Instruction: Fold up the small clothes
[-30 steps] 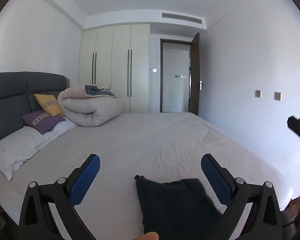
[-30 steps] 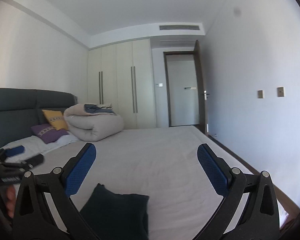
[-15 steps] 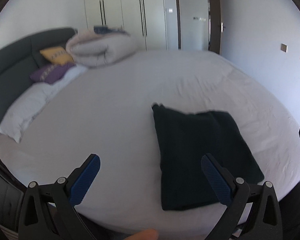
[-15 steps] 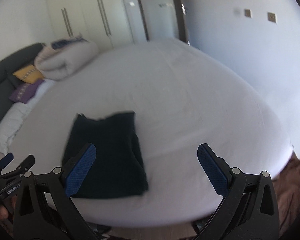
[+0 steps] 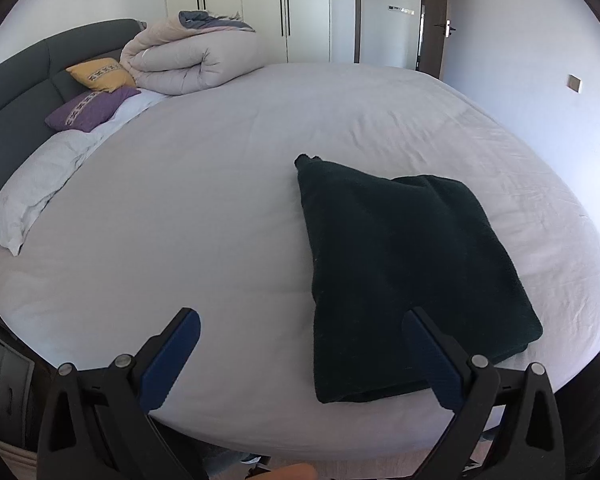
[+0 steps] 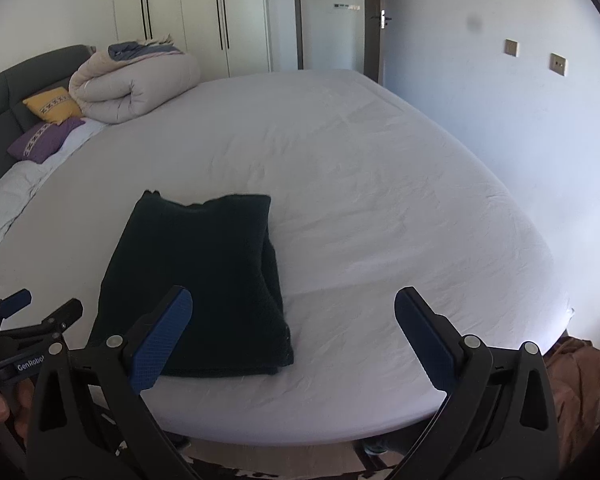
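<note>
A dark folded garment [image 5: 404, 264] lies flat on the white bed [image 5: 204, 208], near its front edge. It also shows in the right wrist view [image 6: 204, 280]. My left gripper [image 5: 300, 354] is open and empty, held above the bed's front edge, with its right finger over the garment's near part. My right gripper [image 6: 294, 336] is open and empty, with its left finger over the garment's near right part. The left gripper [image 6: 20, 312] shows at the left edge of the right wrist view.
A rolled duvet [image 5: 188, 56], a yellow cushion [image 5: 100, 74], a purple cushion [image 5: 88, 110] and a white pillow [image 5: 40, 184] lie by the dark headboard [image 5: 16, 92]. Wardrobes and a door stand behind. A brown cloth [image 6: 576, 376] lies off the bed's right corner.
Both grippers have risen and tilted down from a level view across the bed. The whole garment now shows below them. Both stay open.
</note>
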